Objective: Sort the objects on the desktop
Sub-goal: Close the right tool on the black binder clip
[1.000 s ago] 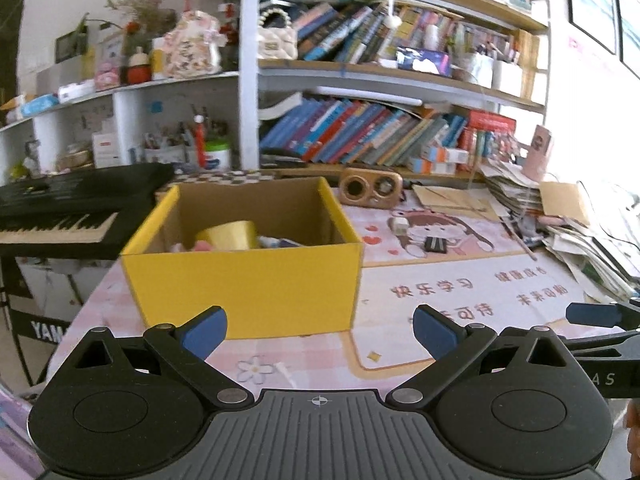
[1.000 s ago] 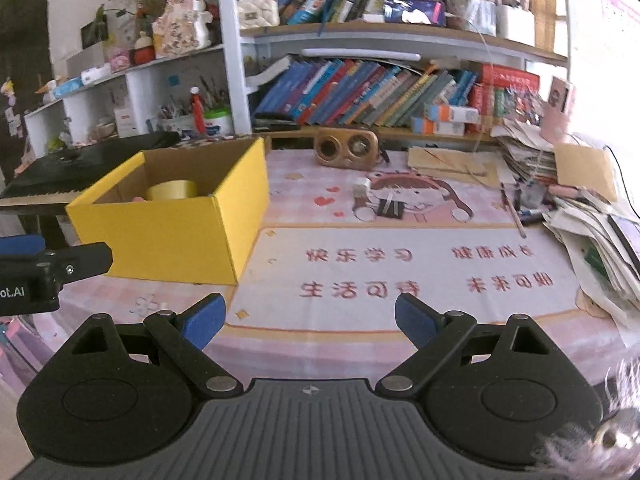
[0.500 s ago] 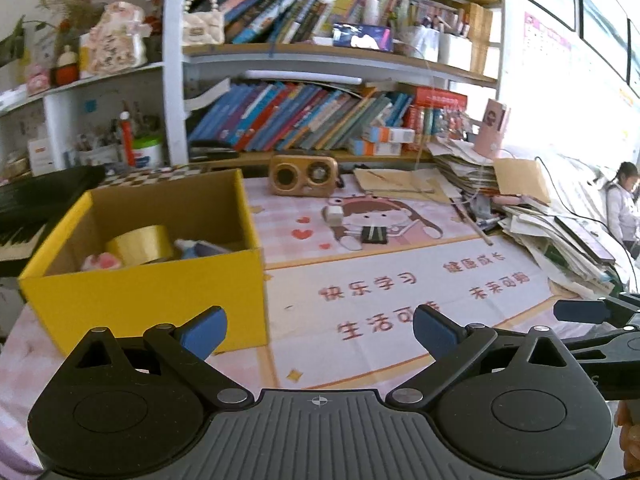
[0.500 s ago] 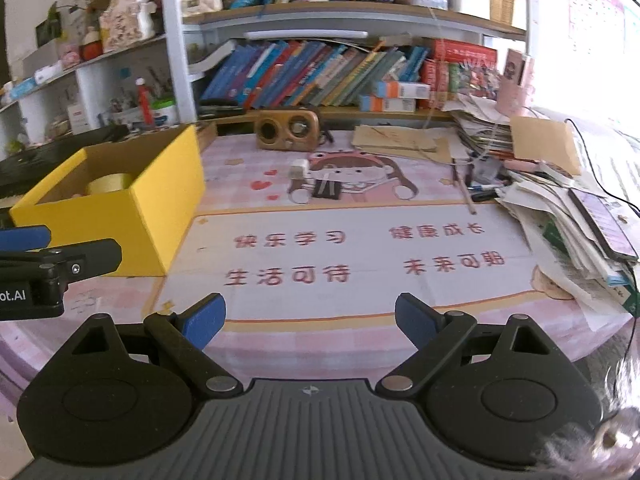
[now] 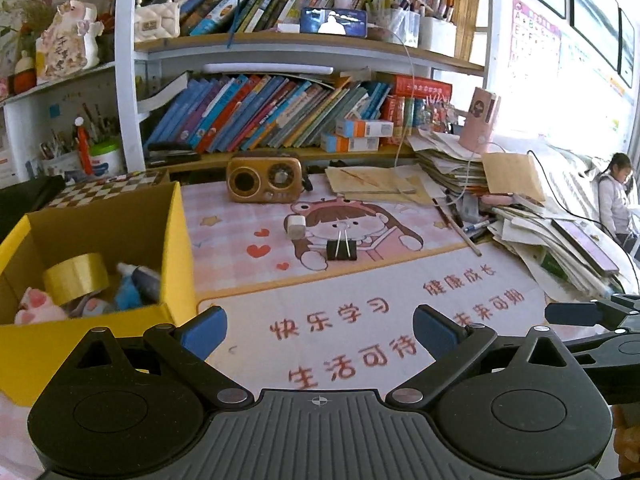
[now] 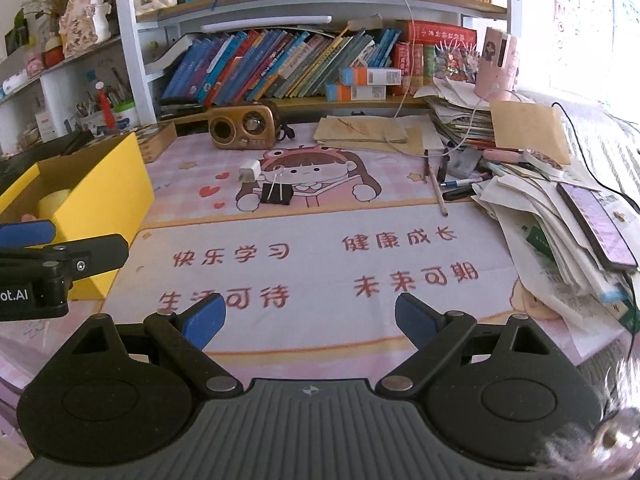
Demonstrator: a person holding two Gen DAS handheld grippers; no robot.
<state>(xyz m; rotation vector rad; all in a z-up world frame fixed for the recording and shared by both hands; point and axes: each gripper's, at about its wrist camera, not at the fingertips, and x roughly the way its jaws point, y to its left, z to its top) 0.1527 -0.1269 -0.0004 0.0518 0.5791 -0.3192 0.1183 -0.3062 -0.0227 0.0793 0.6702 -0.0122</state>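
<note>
A yellow cardboard box point(image 5: 176, 248) point(image 6: 108, 200) stands at the left of the desk. It holds a roll of yellow tape point(image 5: 76, 278), a pink toy and a blue object. A black binder clip point(image 5: 341, 249) point(image 6: 275, 194) and a small white charger cube point(image 5: 296, 227) point(image 6: 249, 171) lie on the cartoon desk mat point(image 5: 360, 308) point(image 6: 320, 264). My left gripper point(image 5: 319, 326) is open and empty above the mat, just right of the box. My right gripper point(image 6: 310, 320) is open and empty over the mat's front.
A gold radio point(image 5: 264, 179) point(image 6: 244, 127) stands at the back of the mat. Piled papers and a phone point(image 6: 560, 216) crowd the right side, with pens and a pencil point(image 6: 436, 188) beside them. Bookshelves point(image 5: 280, 112) rise behind. A person point(image 5: 614, 200) sits far right.
Both grippers have swung right and moved closer to the desk. The box has shifted to the left edge of both views, and the clip and charger are now nearer the centre.
</note>
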